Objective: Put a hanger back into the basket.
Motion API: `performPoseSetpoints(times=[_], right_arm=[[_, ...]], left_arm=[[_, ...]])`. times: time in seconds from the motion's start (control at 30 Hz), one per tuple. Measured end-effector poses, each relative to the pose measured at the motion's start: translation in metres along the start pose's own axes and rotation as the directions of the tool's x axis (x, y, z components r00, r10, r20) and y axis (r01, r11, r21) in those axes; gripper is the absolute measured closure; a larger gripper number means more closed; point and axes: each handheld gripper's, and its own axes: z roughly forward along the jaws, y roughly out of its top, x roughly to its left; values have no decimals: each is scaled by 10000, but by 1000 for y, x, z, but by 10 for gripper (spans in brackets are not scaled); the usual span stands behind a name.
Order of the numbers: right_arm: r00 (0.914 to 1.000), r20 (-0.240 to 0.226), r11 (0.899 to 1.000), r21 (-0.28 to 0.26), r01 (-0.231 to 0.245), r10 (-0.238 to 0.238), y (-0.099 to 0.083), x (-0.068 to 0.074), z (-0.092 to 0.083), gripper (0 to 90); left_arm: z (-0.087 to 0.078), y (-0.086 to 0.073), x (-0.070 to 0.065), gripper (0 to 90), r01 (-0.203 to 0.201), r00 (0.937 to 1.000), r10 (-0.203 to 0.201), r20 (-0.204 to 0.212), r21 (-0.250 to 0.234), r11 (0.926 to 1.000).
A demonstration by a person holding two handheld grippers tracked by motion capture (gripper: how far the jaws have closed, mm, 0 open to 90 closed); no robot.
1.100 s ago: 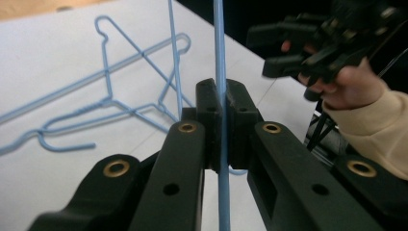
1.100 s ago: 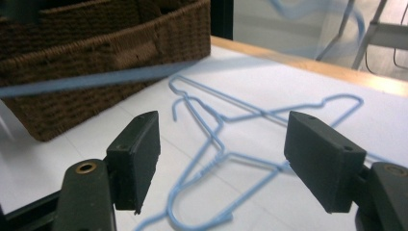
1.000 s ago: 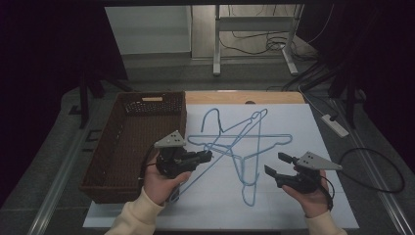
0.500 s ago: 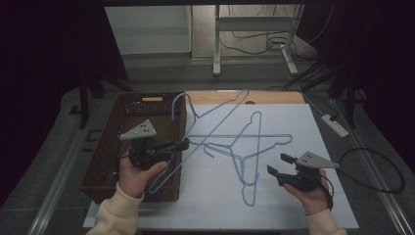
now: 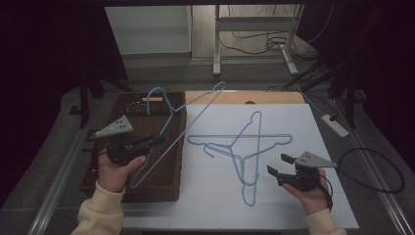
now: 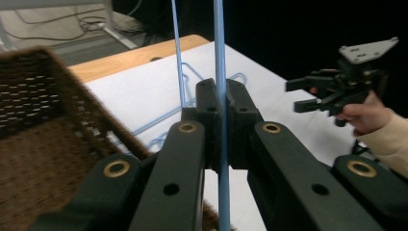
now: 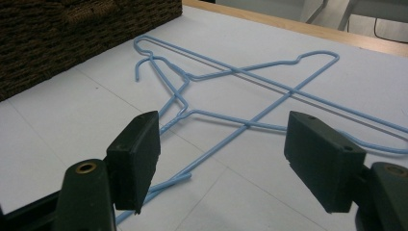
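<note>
While gripped, hanger (image 5: 166,142) tilted, hook (image 5: 155,97) far-left

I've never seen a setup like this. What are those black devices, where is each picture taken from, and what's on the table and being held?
A person holds a hand-operated two-jaw gripper in each hand. The high view looks down on the table from above; each gripper view looks along one gripper's own jaws. The left gripper is shut on a blue wire hanger, lifted over the brown wicker basket. The right gripper is open and holds nothing, near two more blue hangers lying crossed on the white sheet.
</note>
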Motion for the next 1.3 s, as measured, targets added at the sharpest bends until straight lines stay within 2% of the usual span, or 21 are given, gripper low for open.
performPoseSetpoints(times=[0.13, 0.47, 0.6, 0.7, 0.83, 0.9, 0.93, 1.0, 1.13, 1.3], right_arm=[[10000, 45, 10000, 34, -6, 5, -1, -1, 0, 296], [9999, 121, 9998, 179, 55, -57, -2, -1, 3, 295], [9999, 107, 9998, 167, 85, -87, -2, 0, 3, 295], [9999, 114, 9999, 99, 35, -36, -1, -1, 3, 295], [10000, 39, 9999, 151, 24, -25, -2, -2, 5, 294], [10000, 40, 9999, 152, 13, -14, -2, -3, 5, 294], [10000, 23, 9999, 138, 17, -17, -2, -3, 6, 294], [10000, 16, 9999, 150, 33, -33, -2, -3, 6, 294], [9999, 12, 9997, 206, 119, -119, -3, 0, 8, 291], [10000, 28, 9997, 239, 63, -63, -3, -1, 9, 290]], left_arm=[[-6, -2, 8, 863, 95, 9998, -96, -145, -37, 9999], [-17, -10, 27, 863, -95, 9969, 102, -777, 96, 9999], [-22, -13, 36, 863, -41, 9948, 57, -1016, 155, 9999], [-26, -20, 45, 863, 112, 9902, -57, -1395, 388, 9992], [-29, -25, 53, 863, 288, 9869, -214, -1600, 437, 9986], [-32, -26, 56, 863, 295, 9814, -197, -1908, 491, 9984], [-35, -27, 61, 863, 453, 9778, -355, -2066, 430, 9980], [-36, -27, 64, 863, 526, 9765, -420, -2116, 449, 9976], [-38, -30, 78, 863, 711, 9675, -449, -2490, 972, 9927], [-33, -35, 92, 863, 764, 9646, -361, -2612, 1460, 9863]])
